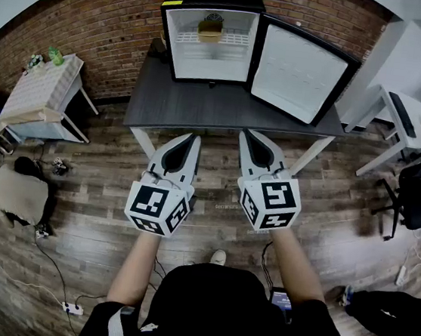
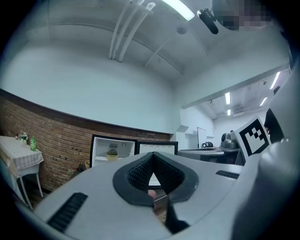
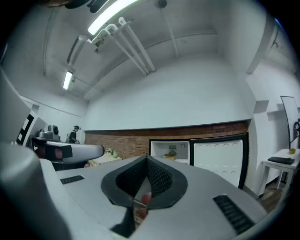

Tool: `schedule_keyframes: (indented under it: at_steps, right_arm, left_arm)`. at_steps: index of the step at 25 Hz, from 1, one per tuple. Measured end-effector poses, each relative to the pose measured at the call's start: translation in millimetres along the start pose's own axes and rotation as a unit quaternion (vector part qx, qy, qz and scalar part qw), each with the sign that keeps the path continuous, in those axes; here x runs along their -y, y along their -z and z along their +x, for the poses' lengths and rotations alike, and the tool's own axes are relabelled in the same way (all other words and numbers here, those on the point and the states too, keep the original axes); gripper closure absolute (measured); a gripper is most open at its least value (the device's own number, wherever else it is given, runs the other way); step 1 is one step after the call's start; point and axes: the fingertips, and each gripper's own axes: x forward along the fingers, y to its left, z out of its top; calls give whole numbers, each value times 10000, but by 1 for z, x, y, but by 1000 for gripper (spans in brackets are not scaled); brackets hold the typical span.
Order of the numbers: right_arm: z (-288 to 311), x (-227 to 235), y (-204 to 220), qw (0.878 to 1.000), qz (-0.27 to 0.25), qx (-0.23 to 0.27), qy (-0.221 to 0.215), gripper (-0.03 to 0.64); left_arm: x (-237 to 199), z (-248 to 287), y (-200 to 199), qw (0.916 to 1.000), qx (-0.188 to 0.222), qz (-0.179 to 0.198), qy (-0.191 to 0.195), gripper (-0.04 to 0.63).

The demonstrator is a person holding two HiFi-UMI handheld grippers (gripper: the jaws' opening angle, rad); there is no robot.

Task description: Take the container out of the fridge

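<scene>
- Fridge (image 1: 210,45) sits at the back of the dark worktop (image 1: 202,109), door (image 1: 298,71) swung fully right, so the interior is open to a straight-in reach.
- Container (image 1: 209,30) is on the upper shelf, near the middle, nothing in front of it.
- Left tongs (image 1: 191,138) pressed together, empty.
- Right tongs (image 1: 248,135) also pressed together, empty.
- Both are side by side at the near worktop edge, pointed at the fridge and well apart from the container. Looks like a ready pose before the approach.
- Either pair must spread before going in.
</scene>
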Motion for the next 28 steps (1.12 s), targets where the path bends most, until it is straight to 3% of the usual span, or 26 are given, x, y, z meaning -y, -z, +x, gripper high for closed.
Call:
schedule_keyframes:
  at_steps: [11,16,28]
  right_arm:
    - [8,20,16,9993,225,-111,-275,577]
    - [13,19,14,9990,260,-85,-360,577]
    - [76,24,24,9987,171,-160,-458,577]
  left_arm:
    - [9,23,7,9998,-27,195,-68,583]
    - [2,22,6,9998,1,116,-190,583]
    - [-51,57,17,9997,15,20,-263,583]
